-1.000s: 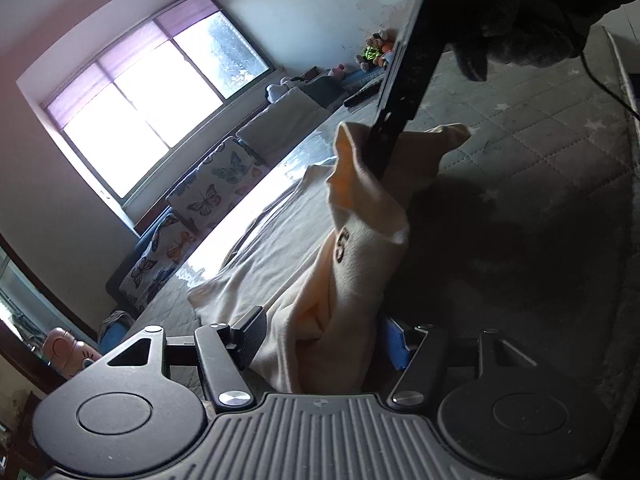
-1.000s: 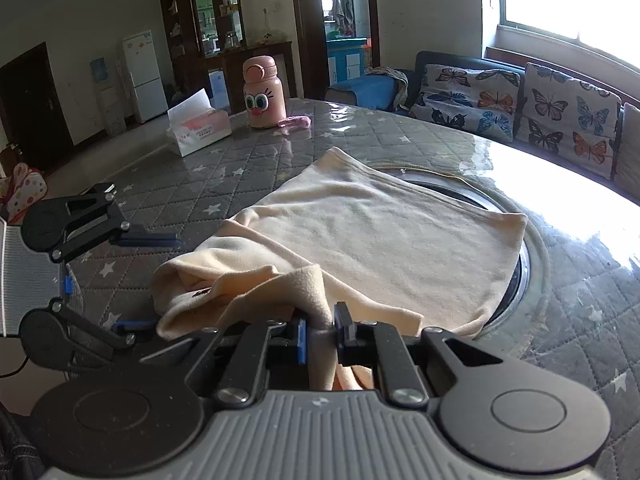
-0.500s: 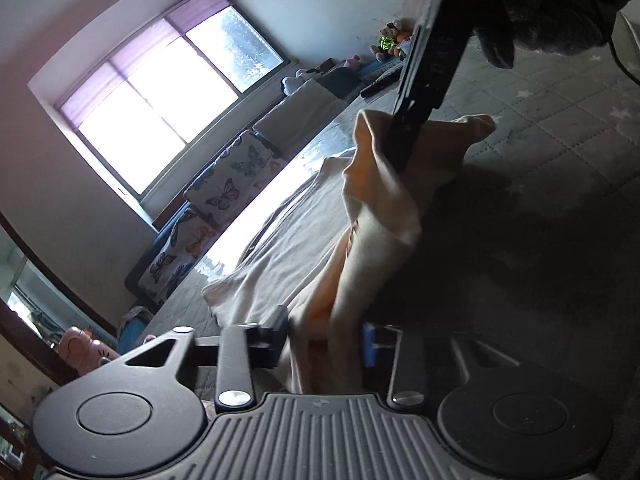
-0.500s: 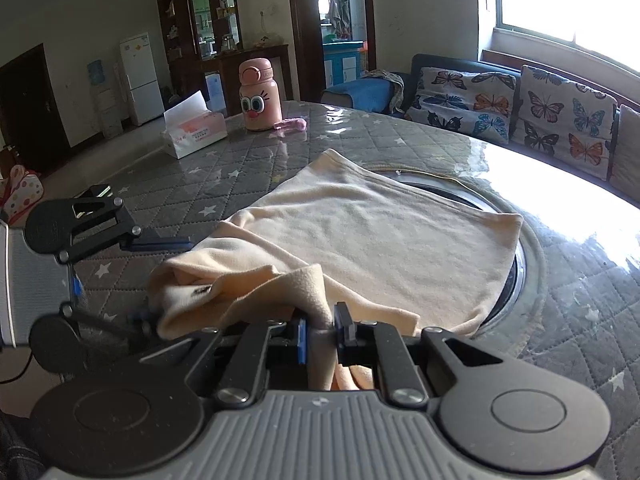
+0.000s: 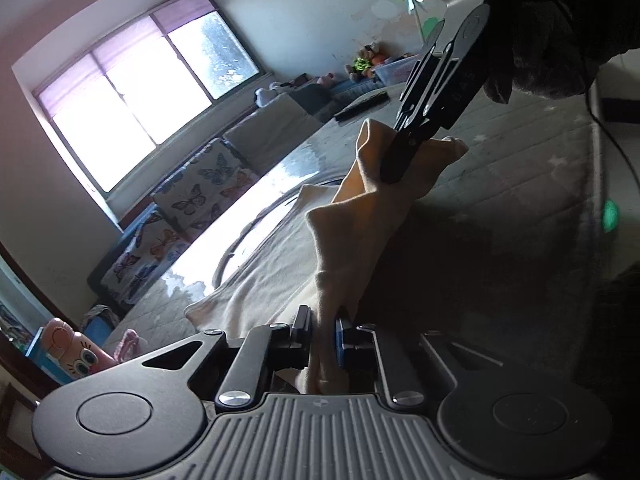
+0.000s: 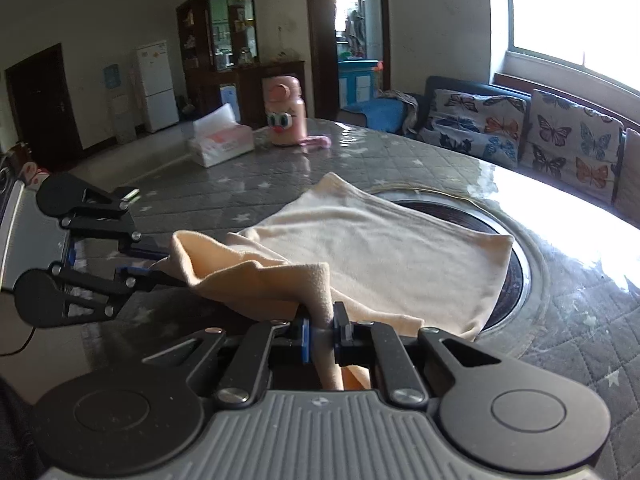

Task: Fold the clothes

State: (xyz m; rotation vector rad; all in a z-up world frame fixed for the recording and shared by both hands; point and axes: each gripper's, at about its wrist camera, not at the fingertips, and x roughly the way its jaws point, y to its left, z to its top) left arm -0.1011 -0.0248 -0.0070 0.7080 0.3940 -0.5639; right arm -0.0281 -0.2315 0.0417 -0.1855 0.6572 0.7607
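Observation:
A cream-yellow garment (image 6: 384, 248) lies spread on the grey quilted table (image 6: 240, 196), its far part flat over a round inset. My right gripper (image 6: 322, 334) is shut on the garment's near edge and holds it lifted. My left gripper (image 5: 323, 334) is shut on the same edge further along; in the right wrist view it shows at the left (image 6: 160, 264). The cloth (image 5: 360, 232) hangs stretched between the two grippers, above the table. The right gripper (image 5: 400, 168) shows at the top of the left wrist view, held by a dark-gloved hand.
A pink cartoon bottle (image 6: 285, 112) and a tissue box (image 6: 222, 142) stand at the far side of the table. A sofa with butterfly cushions (image 6: 532, 132) runs under the window. A dark round inset (image 6: 508, 276) sits in the table under the garment.
My left gripper closed on the garment's edge; a second ago its jaws stood apart. Both grippers have lifted the edge higher off the table.

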